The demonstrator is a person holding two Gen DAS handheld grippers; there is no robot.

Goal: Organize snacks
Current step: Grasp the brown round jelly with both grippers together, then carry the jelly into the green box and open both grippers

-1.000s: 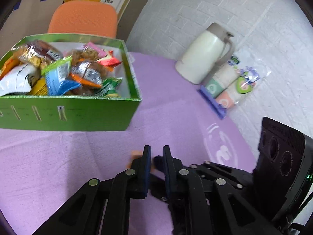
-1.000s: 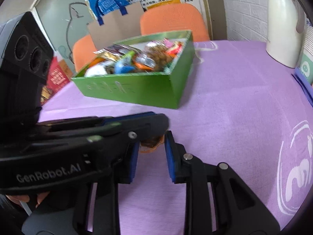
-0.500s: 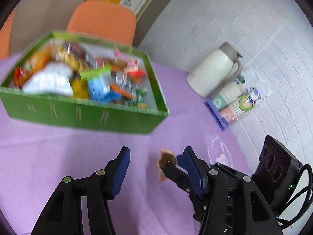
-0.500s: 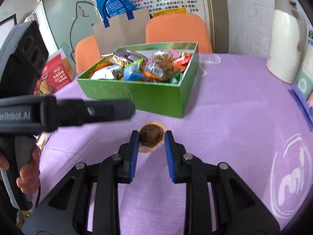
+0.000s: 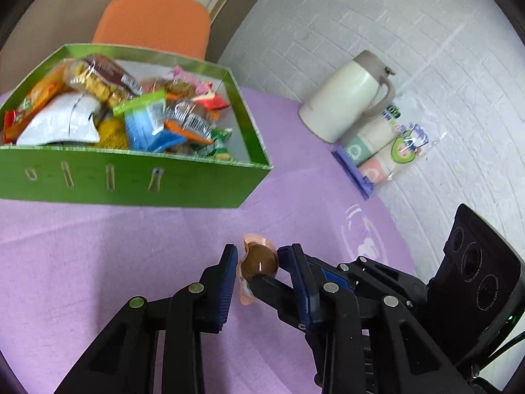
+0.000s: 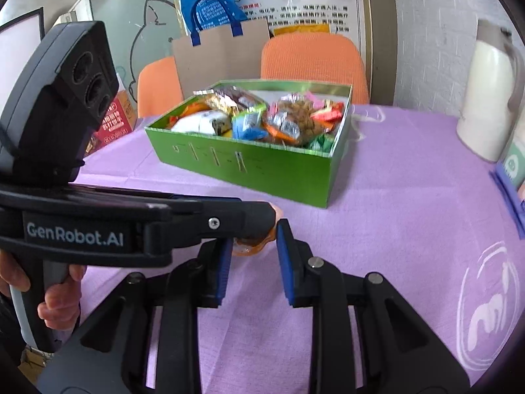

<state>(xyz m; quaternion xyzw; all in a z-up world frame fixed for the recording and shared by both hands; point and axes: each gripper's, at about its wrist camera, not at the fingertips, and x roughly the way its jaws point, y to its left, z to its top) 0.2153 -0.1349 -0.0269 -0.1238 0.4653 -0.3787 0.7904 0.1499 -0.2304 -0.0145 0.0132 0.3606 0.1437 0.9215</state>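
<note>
A round brown snack [image 5: 259, 262] in an orange wrapper sits between the blue pads of my left gripper [image 5: 261, 251], which is shut on it from both sides. My right gripper [image 6: 254, 239] is also shut on the same snack [image 6: 249, 247], gripping crosswise. One left finger [image 6: 229, 220] lies across the top and hides most of the snack. The right gripper's lower finger [image 5: 269, 290] shows beneath the snack. Behind stands the green box [image 5: 131, 184] [image 6: 249, 167], filled with several packaged snacks.
A cream thermos jug [image 5: 344, 98] [image 6: 489, 98] and a sleeve of paper cups [image 5: 387, 144] stand by the white brick wall. Orange chairs [image 6: 311, 62] are behind the purple-clothed table [image 5: 82, 262]. A hand [image 6: 62, 302] holds the left gripper's handle. A red carton [image 6: 111, 121] sits far left.
The left gripper, open wide half a second ago, has moved in and shut around the snack. The right gripper keeps the same hold on it.
</note>
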